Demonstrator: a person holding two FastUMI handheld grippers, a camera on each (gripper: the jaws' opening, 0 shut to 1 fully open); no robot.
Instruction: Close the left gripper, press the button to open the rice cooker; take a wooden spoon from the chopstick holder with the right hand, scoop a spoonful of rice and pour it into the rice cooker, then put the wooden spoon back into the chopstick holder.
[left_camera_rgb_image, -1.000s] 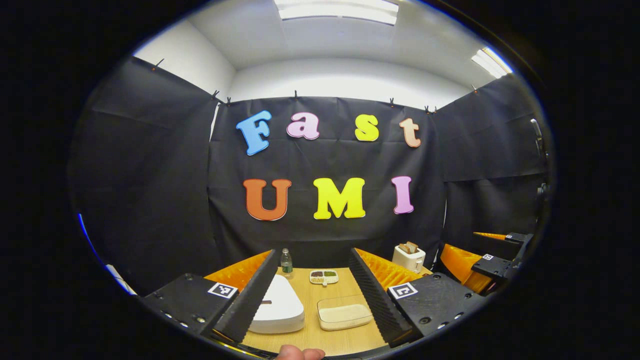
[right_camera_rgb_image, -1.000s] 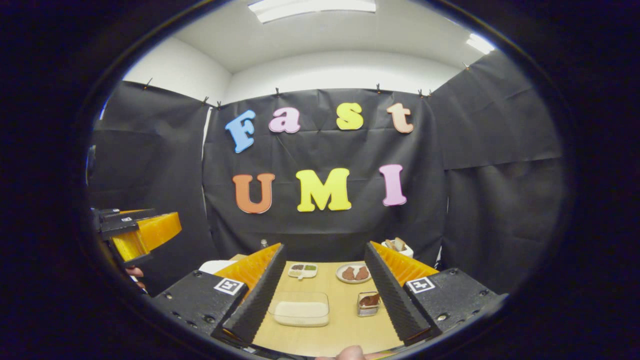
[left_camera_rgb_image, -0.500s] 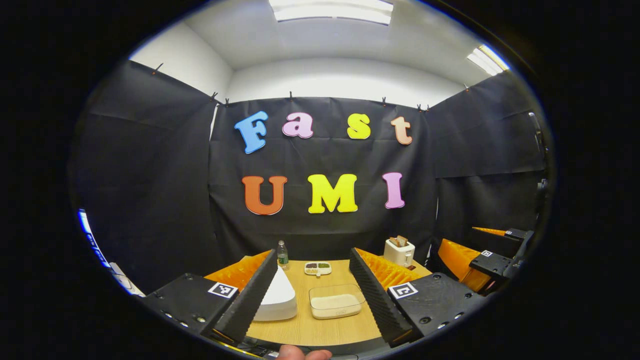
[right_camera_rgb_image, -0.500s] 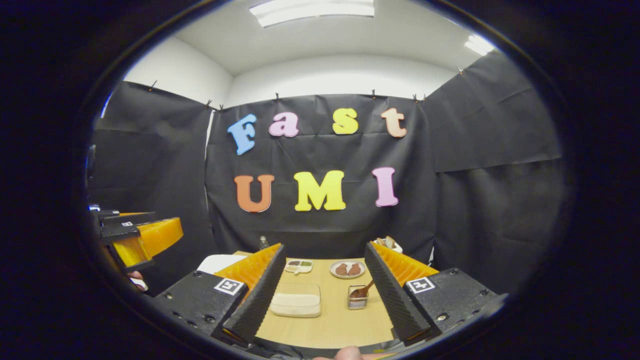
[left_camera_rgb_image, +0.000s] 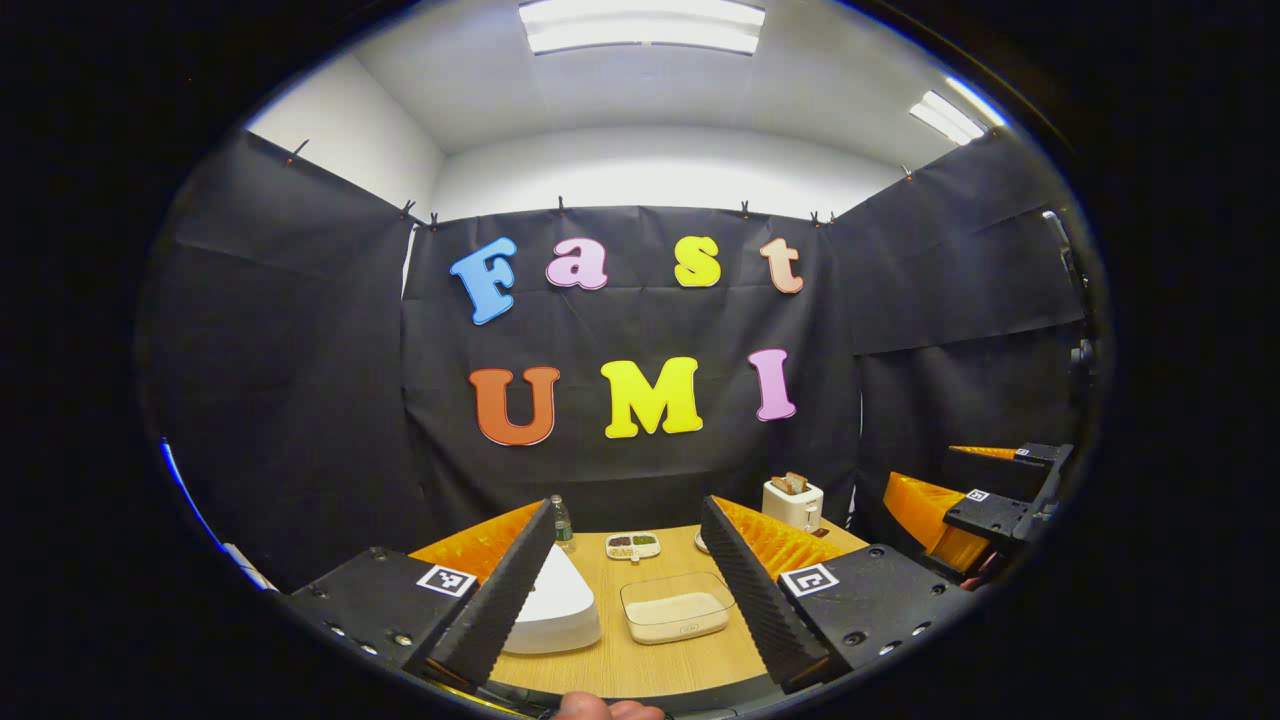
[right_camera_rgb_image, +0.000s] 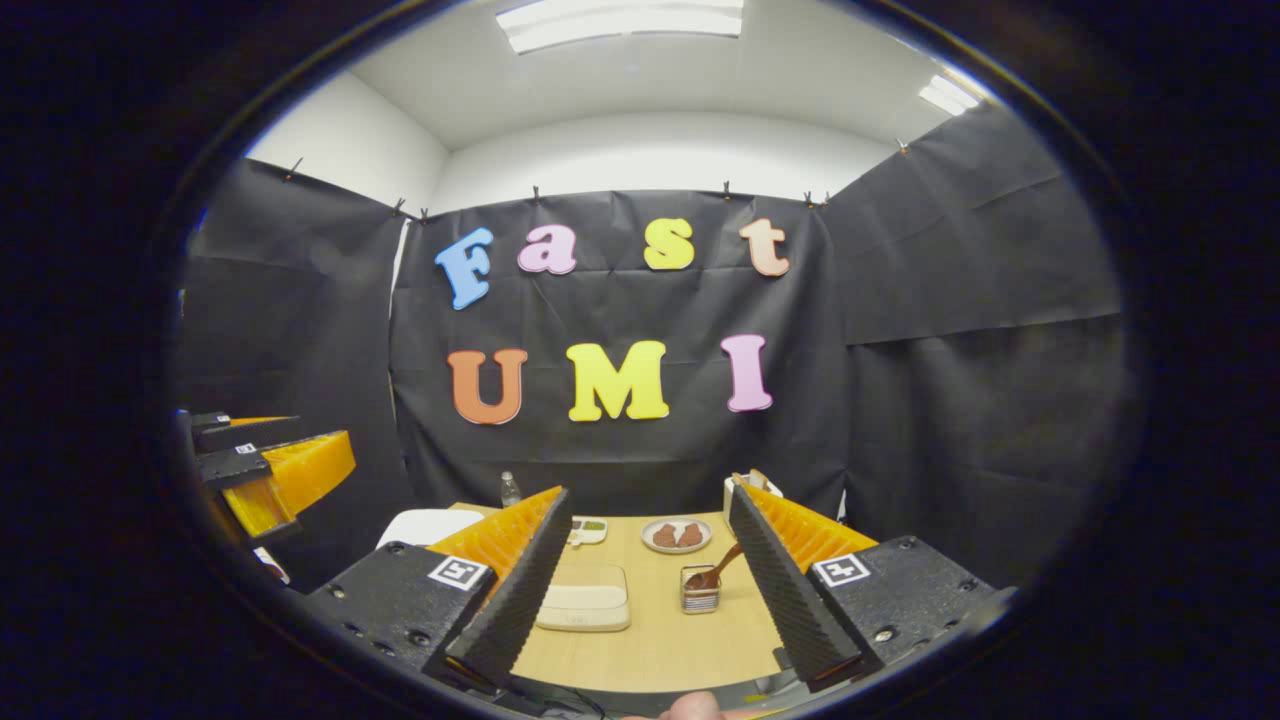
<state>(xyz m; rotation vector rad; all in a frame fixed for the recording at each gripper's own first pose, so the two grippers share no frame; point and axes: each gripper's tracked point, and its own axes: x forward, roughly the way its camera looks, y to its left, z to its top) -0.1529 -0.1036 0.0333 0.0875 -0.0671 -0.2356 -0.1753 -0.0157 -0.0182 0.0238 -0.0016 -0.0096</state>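
Left gripper view: left hand-held gripper (left_camera_rgb_image: 625, 560) wide, holding nothing, above near edge of surface (left_camera_rgb_image: 600, 665). Rice cooker (left_camera_rgb_image: 555, 605) near left, lid down; rice tray (left_camera_rgb_image: 677, 608) just right of it. Risk: spread fingers straddle button, press fails.

Right gripper view: right hand-held gripper (right_camera_rgb_image: 650, 555) wide, holding nothing. Wooden spoon (right_camera_rgb_image: 722, 568) in chopstick holder (right_camera_rgb_image: 700, 590), long axis tilted, handle pointing up-right. Risk: slanted handle slips, tips holder.

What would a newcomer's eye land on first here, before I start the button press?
Probably the white rice cooker, lid down, at the table's left behind the open left gripper. Beside it sits the clear rice container. Right of that, the wooden spoon leans in the chopstick holder, between the open right gripper's fingers.
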